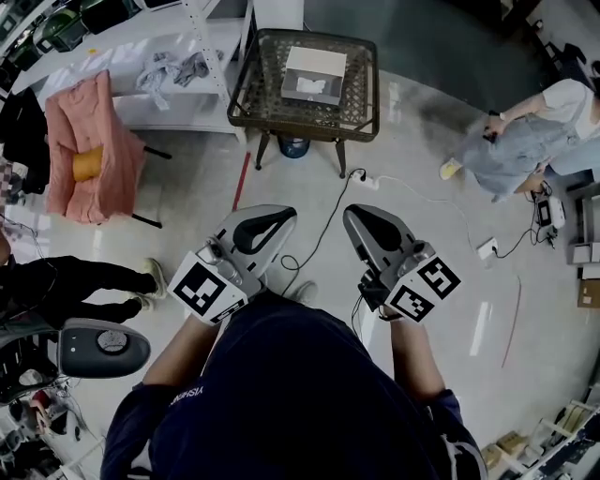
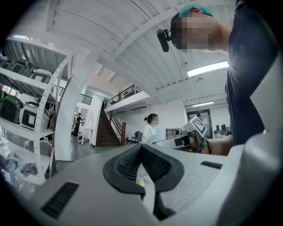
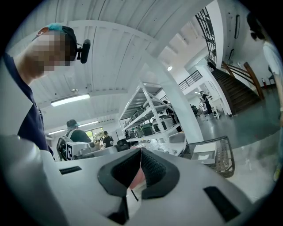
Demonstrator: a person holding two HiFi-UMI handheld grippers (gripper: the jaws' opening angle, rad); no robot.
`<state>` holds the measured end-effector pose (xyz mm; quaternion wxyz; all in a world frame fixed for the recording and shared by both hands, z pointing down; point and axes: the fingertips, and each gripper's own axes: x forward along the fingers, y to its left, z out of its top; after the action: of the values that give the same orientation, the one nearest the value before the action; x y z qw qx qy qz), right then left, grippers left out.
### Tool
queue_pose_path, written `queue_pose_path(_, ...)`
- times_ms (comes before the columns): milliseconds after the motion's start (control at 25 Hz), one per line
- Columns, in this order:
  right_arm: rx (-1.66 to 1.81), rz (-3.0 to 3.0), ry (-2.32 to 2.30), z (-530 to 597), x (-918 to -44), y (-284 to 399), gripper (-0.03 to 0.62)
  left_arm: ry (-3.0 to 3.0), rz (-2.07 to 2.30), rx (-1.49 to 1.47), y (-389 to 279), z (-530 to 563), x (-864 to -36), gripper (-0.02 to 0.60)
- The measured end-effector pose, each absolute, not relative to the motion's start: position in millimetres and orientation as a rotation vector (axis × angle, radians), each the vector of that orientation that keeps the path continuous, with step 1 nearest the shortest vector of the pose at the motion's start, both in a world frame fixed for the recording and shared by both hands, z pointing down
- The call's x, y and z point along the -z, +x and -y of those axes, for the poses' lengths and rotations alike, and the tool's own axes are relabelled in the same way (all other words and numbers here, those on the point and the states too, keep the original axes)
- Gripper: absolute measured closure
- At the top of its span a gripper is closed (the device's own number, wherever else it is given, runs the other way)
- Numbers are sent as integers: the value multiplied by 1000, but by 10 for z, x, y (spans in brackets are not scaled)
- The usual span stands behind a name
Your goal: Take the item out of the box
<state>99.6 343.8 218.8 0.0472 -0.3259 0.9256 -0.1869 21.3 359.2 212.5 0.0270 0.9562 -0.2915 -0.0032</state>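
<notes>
Head view, my left tool (image 1: 277,221) and right tool (image 1: 360,221) up by my chest, both closed tight with nothing between their jaws, box (image 1: 314,75) around the middle of the wire desk (image 1: 246,101), well apart from both.

Left claw (image 1: 282,217), right claw (image 1: 355,215): both closed, empty, side by side.

The person wears a dark navy short-sleeved shirt (image 1: 281,394) with small white lettering on the left sleeve. On the head sits a teal cap (image 2: 194,8) with a black camera (image 2: 163,39) mounted beside it. The left gripper (image 1: 287,216) and right gripper (image 1: 350,212) have pale grey, rounded shells and black ribbed fingers (image 2: 128,163). Each carries a white cube (image 1: 208,289) printed with black square markers.
</notes>
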Motion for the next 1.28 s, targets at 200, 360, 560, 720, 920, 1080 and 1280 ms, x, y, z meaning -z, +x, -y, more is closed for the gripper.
queue_pose_path(200, 600, -2822, -1003, -3385, -2269, 1029, 569, 2942, 896, 10, 233, -3515, -2185, 575)
queue_pose_path(360, 619, -2817, -1014, -3234, -2360, 1028, 569, 2940, 886, 13, 226, -3359, -2255, 575)
queue_pose_path(560, 648, -2809, -1046, -2882, -2416, 946, 569, 2928, 853, 14, 131, -2999, -2314, 575)
queue_pose_path(720, 660, -2807, -1066, -2471, -2428, 777, 569, 2930, 822, 17, -9, -2551, -2326, 575)
queue_pose_path(920, 683, -2811, -1093, -1907, -2499, 531, 569, 2921, 782, 17, -212, -1956, -2397, 575)
queue_pose_path(1080, 708, -2815, -1111, -1465, -2563, 289, 569, 2908, 753, 16, -424, -1492, -2463, 575)
queue_pose_path(1280, 732, -2808, -1149, -983, -2584, -2, 569, 2900, 705, 13, -705, -992, -2495, 575)
